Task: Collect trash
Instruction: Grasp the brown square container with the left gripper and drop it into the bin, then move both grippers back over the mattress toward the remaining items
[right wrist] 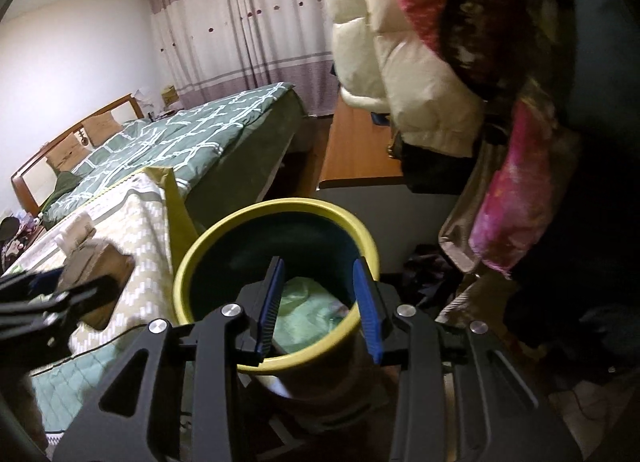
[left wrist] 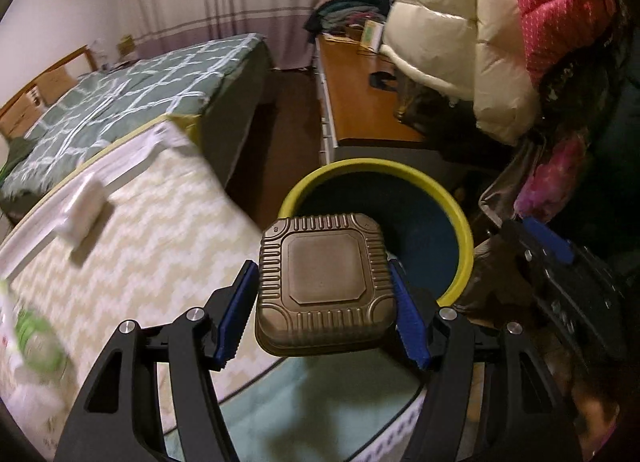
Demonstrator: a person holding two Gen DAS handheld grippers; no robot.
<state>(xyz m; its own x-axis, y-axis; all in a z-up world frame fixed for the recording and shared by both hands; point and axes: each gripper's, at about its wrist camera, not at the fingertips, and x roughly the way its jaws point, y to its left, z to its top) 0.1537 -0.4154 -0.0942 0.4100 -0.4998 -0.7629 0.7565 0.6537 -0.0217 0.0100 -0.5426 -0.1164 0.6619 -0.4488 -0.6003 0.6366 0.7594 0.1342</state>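
A brown ribbed foil tray (left wrist: 326, 270), seen from its underside, sits between the blue pads of my left gripper (left wrist: 322, 263), which is shut on its two sides. It hangs at the near rim of a round bin with a yellow-green rim (left wrist: 464, 230) and a dark inside. In the right wrist view the same bin (right wrist: 192, 254) lies right under my right gripper (right wrist: 318, 262), which is open with nothing between its fingers. Crumpled green trash (right wrist: 308, 310) lies at the bin's bottom. The tray (right wrist: 96, 274) shows blurred at the left there.
A table with a zigzag-patterned cloth (left wrist: 160, 230) stands left of the bin, with a white block (left wrist: 84, 202) and a blurred green packet (left wrist: 36, 338) on it. Behind are a bed (left wrist: 132, 90) and a wooden desk (left wrist: 360, 94). Puffy coats (left wrist: 460, 30) hang at the right.
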